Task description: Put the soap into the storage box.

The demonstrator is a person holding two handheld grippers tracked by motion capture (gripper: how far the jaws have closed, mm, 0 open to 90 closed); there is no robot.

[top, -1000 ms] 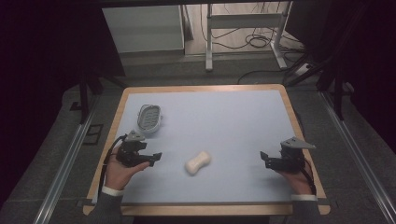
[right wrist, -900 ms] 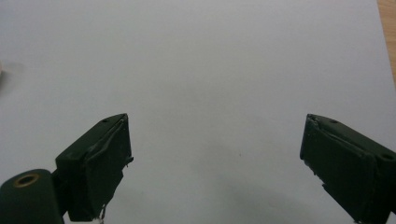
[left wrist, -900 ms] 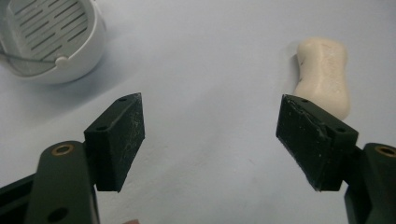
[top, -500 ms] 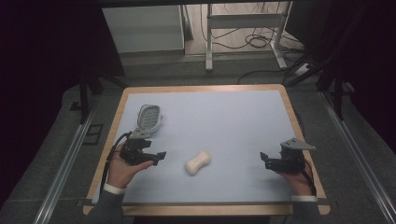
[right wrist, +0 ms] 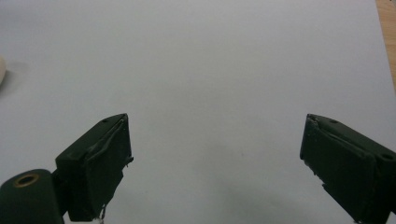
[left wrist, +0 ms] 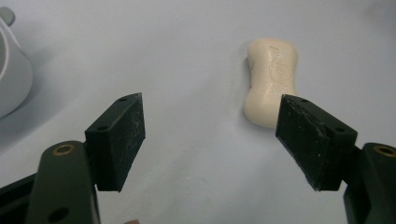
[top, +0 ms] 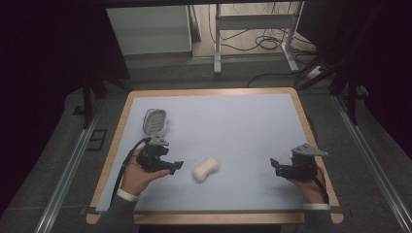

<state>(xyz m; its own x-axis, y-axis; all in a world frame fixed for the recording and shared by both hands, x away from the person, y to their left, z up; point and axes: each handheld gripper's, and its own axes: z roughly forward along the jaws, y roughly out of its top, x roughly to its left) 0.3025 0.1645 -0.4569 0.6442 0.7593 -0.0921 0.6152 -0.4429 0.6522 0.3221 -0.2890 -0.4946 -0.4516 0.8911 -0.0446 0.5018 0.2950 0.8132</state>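
A cream bar of soap (top: pixel 206 168) with a pinched waist lies on the pale blue table mat (top: pixel 233 126), a little left of centre near the front. In the left gripper view the soap (left wrist: pixel 272 79) lies just beyond the right jaw, outside the gap. My left gripper (top: pixel 176 166) is open, its jaws pointing right at the soap from a short distance. A white soap dish (top: pixel 155 120) with a ridged inside rests behind the left gripper; its rim (left wrist: pixel 11 70) shows at the left edge. My right gripper (top: pixel 274 166) is open over bare mat, far right of the soap.
The mat lies on a wooden-edged table (top: pixel 115 150). Metal rails run along both sides on the floor. A desk frame and cables (top: pixel 257 39) stand beyond the far edge. A sliver of the soap (right wrist: pixel 2 70) shows at the left edge of the right gripper view.
My left gripper has moved right and slightly forward, closing the distance to the soap. The right gripper and the soap have stayed where they were.
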